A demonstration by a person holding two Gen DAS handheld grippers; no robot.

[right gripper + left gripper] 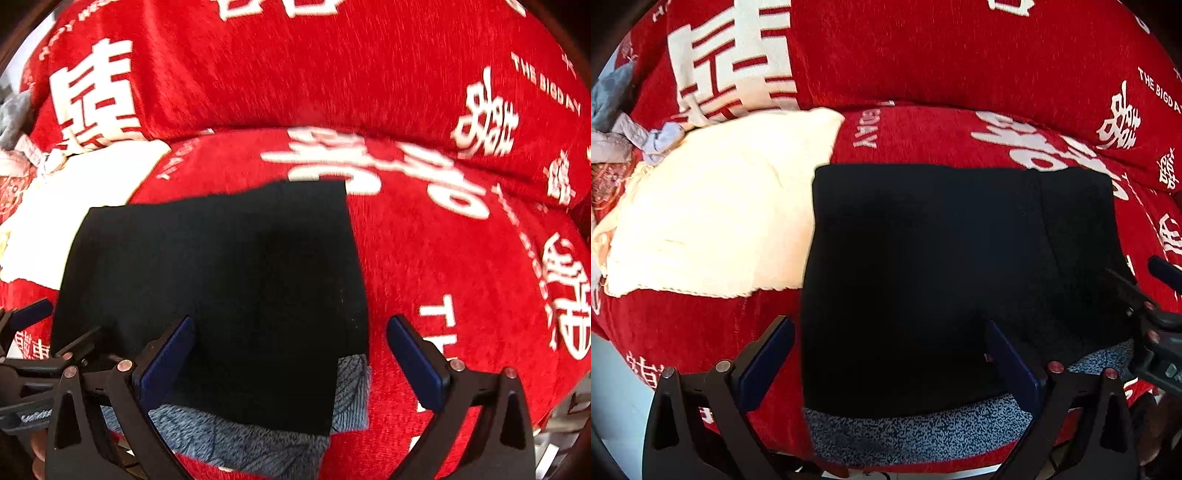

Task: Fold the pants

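Black pants (pixel 942 266) lie folded into a flat rectangle on the red sofa seat (pixel 701 332); a grey speckled inner layer (pixel 908 432) shows along their near edge. My left gripper (pixel 890 365) is open just above the near edge, with nothing between its blue pads. In the right wrist view the same pants (pixel 221 280) fill the middle-left. My right gripper (pixel 291 362) is open over their near right corner, where the grey lining (pixel 351 391) peeks out. The right gripper's frame (pixel 1152 332) also shows at the right edge of the left wrist view.
A cream cloth (pixel 713 214) lies left of the pants, touching their left edge. Crumpled grey and pale clothing (pixel 617 110) is piled at the far left. The red backrest cushion (pixel 923 55) with white characters rises behind. Bare red seat (pixel 461 277) extends to the right.
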